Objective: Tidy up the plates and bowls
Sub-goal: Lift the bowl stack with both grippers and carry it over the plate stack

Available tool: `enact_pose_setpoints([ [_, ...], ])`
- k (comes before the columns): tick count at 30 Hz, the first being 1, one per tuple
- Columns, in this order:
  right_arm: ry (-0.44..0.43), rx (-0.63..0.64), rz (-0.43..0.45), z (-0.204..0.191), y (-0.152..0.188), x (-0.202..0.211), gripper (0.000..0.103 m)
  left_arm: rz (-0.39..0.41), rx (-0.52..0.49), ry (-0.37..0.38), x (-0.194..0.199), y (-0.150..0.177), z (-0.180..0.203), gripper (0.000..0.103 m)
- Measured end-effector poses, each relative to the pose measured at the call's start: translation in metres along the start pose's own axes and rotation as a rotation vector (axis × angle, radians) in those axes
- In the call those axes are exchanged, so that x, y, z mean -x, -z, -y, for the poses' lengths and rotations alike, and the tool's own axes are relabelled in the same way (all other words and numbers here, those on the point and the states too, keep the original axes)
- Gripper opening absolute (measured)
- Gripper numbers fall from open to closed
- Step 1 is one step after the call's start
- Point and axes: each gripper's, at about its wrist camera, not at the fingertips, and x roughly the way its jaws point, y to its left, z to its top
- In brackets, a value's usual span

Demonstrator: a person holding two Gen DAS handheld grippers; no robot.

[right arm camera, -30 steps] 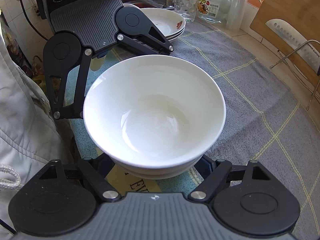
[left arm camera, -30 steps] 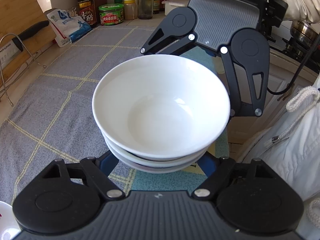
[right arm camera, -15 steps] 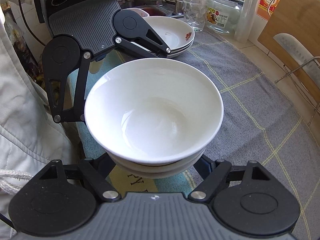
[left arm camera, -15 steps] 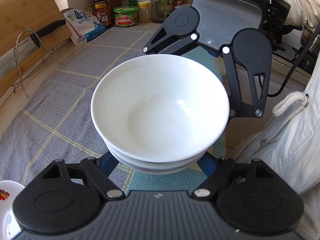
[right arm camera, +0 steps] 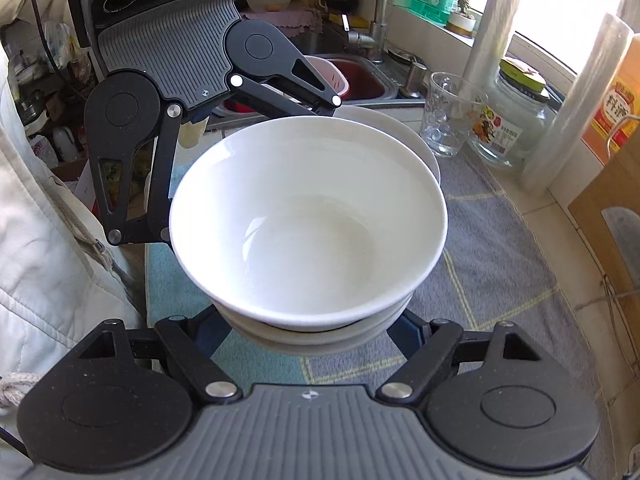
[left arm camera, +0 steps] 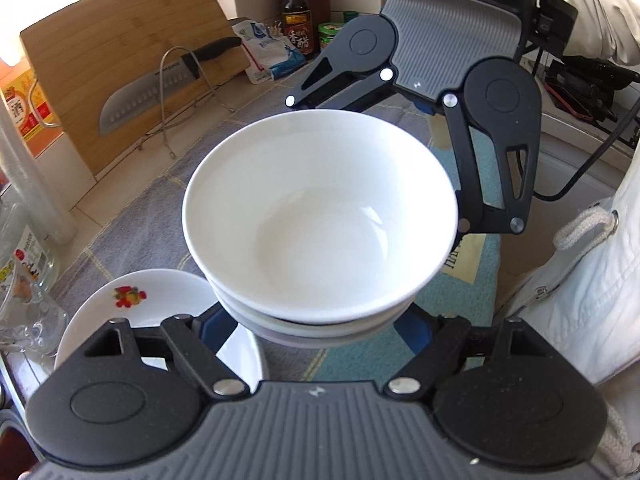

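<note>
A stack of nested white bowls (left arm camera: 320,220) fills the middle of both views and hangs above the grey cloth. My left gripper (left arm camera: 316,324) clasps the stack from one side; my right gripper (right arm camera: 312,324) clasps the same stack (right arm camera: 308,224) from the opposite side. Each gripper faces the other across the bowls; the fingertips are hidden under the stack. A stack of white plates with a red flower print (left arm camera: 132,308) lies low on the left in the left wrist view. In the right wrist view its rim (right arm camera: 404,136) shows just behind the bowls.
A drinking glass (right arm camera: 452,116), a glass jar (right arm camera: 516,128) and plastic wrap rolls (right arm camera: 576,108) stand by the window. A sink (right arm camera: 360,80) lies beyond. A knife in a wire rack (left arm camera: 160,88), a cutting board (left arm camera: 112,64) and sauce bottles (left arm camera: 298,16) line the wall.
Both grippers have carried the bowl stack along the counter toward the flower-print plates and the sink. The plates now sit right beside the bowls.
</note>
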Motion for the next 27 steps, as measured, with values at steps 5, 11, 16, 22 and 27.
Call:
enact_pose_setpoints([
  [5,-0.002,0.051,0.023,0.011,-0.036,-0.023,0.087,-0.002,0.013,-0.065,0.017,0.018,-0.028,0.084],
  [11,0.003,0.088,0.024,0.022,-0.067,-0.054,0.087,-0.013,0.030,-0.104,0.022,0.037,-0.059,0.084],
  [16,-0.009,0.087,0.019,0.031,-0.081,-0.072,0.087,-0.021,0.045,-0.111,0.022,0.049,-0.075,0.084],
  [22,-0.016,0.071,-0.003,0.037,-0.088,-0.090,0.086,-0.032,0.060,-0.102,0.014,0.061,-0.089,0.084],
  [27,-0.020,0.051,-0.008,0.041,-0.089,-0.096,0.086,-0.035,0.061,-0.101,0.014,0.065,-0.092,0.084],
])
